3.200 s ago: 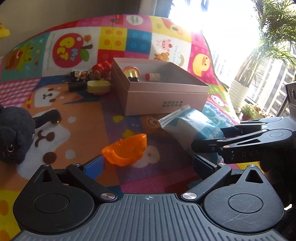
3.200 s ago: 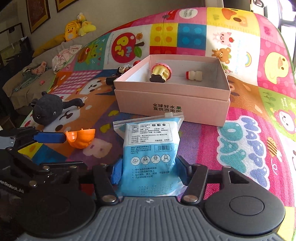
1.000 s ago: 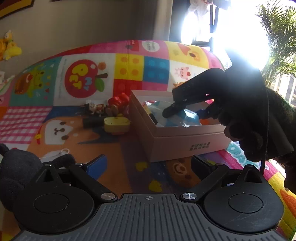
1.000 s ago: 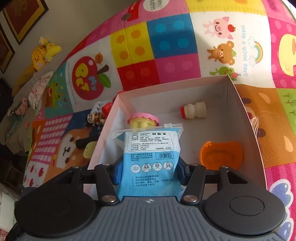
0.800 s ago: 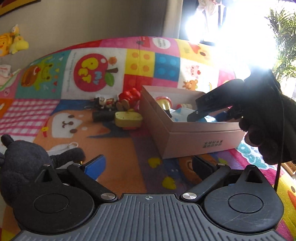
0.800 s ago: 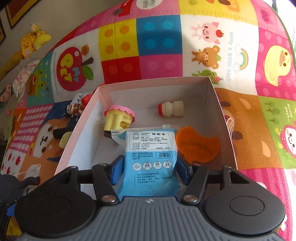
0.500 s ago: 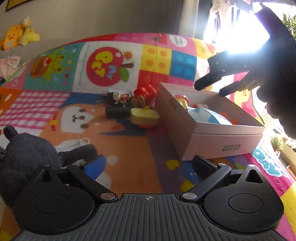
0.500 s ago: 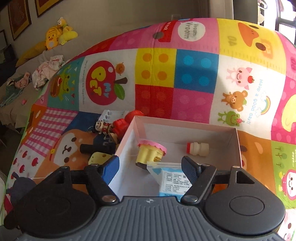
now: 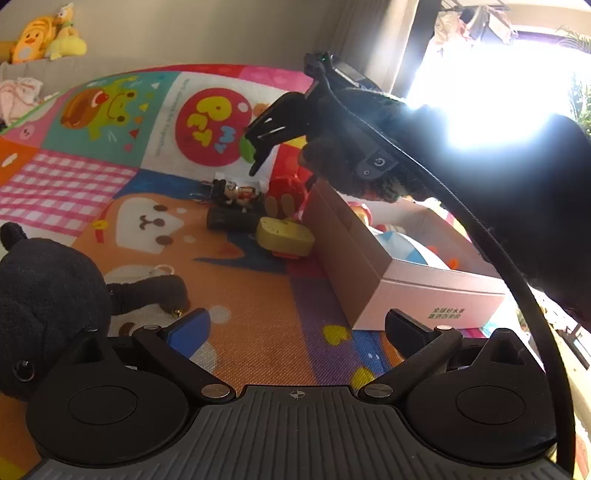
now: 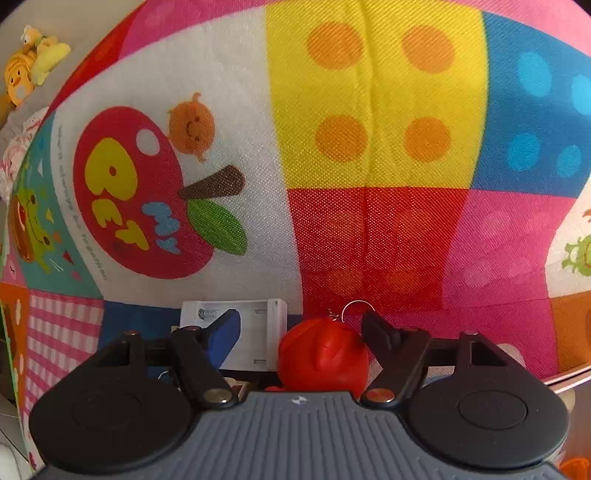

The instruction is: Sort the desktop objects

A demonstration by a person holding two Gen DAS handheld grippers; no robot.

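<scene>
The pink box [image 9: 384, 280] stands on the colourful play mat and holds the blue packet [image 9: 404, 247], an orange piece and small toys. Left of it lie a red toy [image 9: 286, 192], a yellow block [image 9: 284, 238], a black cylinder [image 9: 231, 220] and a small figure [image 9: 234, 190]. My right gripper [image 9: 258, 147] hovers open above these; in the right wrist view the red toy [image 10: 323, 356] sits between its open fingers [image 10: 301, 328], beside a white battery holder [image 10: 255, 332]. My left gripper [image 9: 297, 325] is open and empty near the black plush [image 9: 48, 295].
The play mat [image 9: 258, 325] runs to a grey wall at the back. A bright window and a plant are at the far right. Yellow plush toys [image 9: 40, 33] sit on a ledge at the top left.
My right gripper let go of the blue packet in the box, opened, and moved left over the red toy. My left gripper swung left toward the black plush.
</scene>
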